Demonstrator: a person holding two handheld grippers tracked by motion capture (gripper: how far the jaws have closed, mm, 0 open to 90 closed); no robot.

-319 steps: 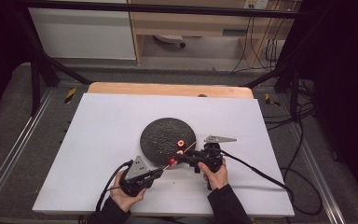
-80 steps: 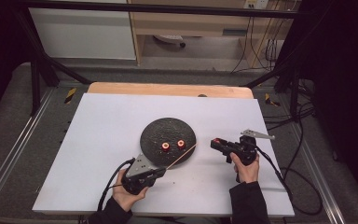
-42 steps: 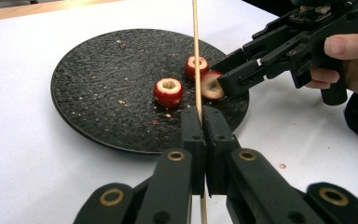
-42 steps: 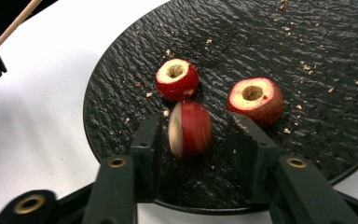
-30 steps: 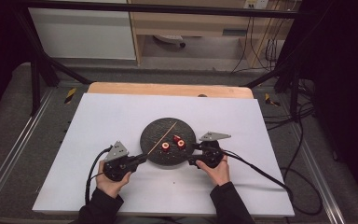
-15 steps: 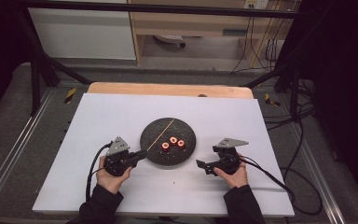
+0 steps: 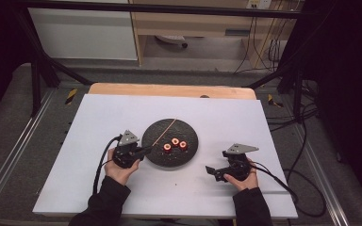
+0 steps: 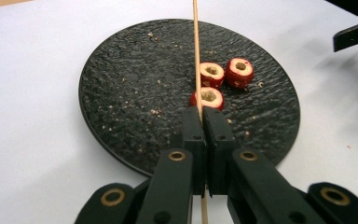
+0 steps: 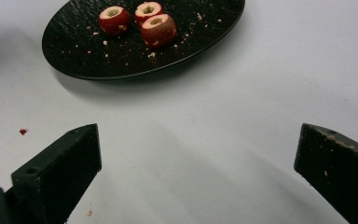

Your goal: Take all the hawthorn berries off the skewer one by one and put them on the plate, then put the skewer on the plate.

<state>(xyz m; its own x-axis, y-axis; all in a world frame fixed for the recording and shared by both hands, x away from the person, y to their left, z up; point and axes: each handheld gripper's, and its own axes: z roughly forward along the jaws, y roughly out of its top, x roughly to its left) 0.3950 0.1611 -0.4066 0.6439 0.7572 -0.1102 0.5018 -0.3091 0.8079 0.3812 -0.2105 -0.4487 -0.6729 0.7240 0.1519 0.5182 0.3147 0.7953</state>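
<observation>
A black round plate (image 7: 184, 129) lies mid-table with three cored red fruit pieces (image 7: 175, 141) on it. My left gripper (image 7: 147, 149) is at the plate's left edge, shut on a thin wooden skewer (image 7: 167, 128) that slants over the plate. In the left gripper view the skewer (image 8: 196, 56) runs up from the closed left gripper (image 8: 202, 112) past the fruit pieces (image 8: 212, 74). My right gripper (image 7: 210, 172) rests low to the right of the plate; its jaws have just been opening and nothing is between them. The right gripper (image 9: 198, 135) looks at the plate (image 9: 186, 32) and fruit pieces (image 9: 158, 29) ahead.
The plate sits on a white sheet (image 7: 94, 122) over a wooden table (image 7: 169, 89). Crumbs dot the plate and a red speck (image 9: 23, 131) lies on the sheet. Cables trail from both grippers toward the front edge.
My right gripper has drawn back from the plate's right edge toward the right and front, and its jaws have opened wide. The left gripper has shifted a little toward the plate with the skewer.
</observation>
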